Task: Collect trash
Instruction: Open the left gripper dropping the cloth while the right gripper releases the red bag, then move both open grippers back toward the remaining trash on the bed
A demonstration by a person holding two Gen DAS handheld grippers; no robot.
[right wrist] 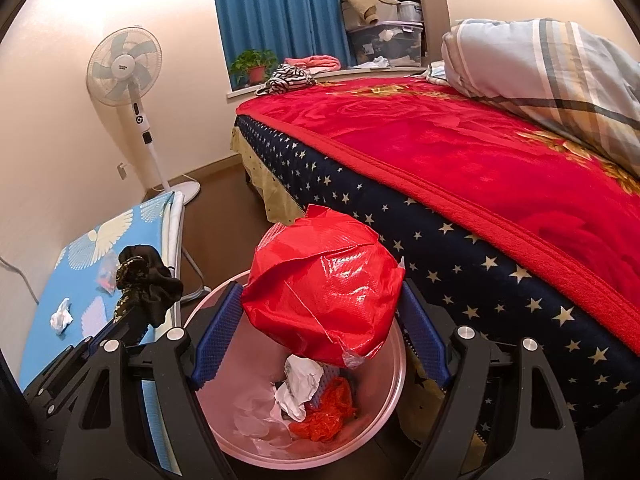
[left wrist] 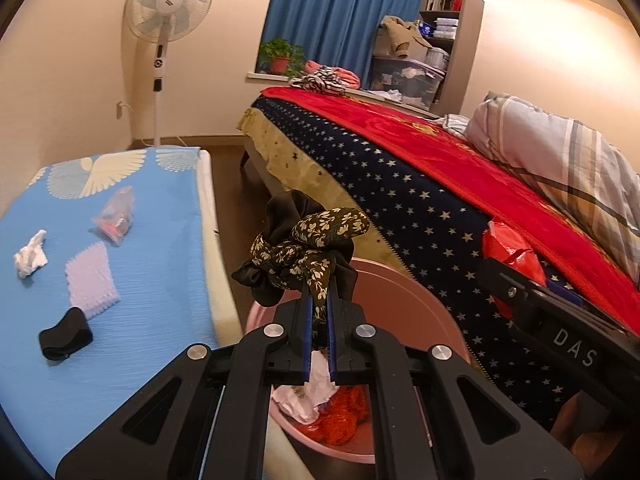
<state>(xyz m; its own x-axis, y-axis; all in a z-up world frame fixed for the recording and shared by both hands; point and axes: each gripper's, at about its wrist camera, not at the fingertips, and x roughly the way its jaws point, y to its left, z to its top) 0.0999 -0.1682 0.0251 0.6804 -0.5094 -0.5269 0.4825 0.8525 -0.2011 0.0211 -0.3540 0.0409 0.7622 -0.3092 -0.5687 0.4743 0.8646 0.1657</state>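
Two grippers hang over a pink bin [right wrist: 394, 364] on the floor, w/ the bed [right wrist: 460, 160] close at 3 o'clock and a blue tabletop [left wrist: 160, 280] at 9 o'clock. Bin holds white crumpled paper [right wrist: 298, 390] and red scraps [right wrist: 326, 416]. On the tabletop: a white tissue wad [left wrist: 30, 254], a clear packet [left wrist: 116, 218], a lilac cloth [left wrist: 92, 280], a black band [left wrist: 66, 338]. A standing fan [left wrist: 168, 12] sits at 11 o'clock, blue curtain [left wrist: 340, 12] at 12.

Left gripper [left wrist: 319, 312]: jaws nearly shut, pinching a dark floral scrunchie [left wrist: 304, 248] above the bin's rim. Right gripper [right wrist: 320, 320]: jaws wide, pressed against both sides of a crumpled red bag [right wrist: 324, 284], directly over the bin.
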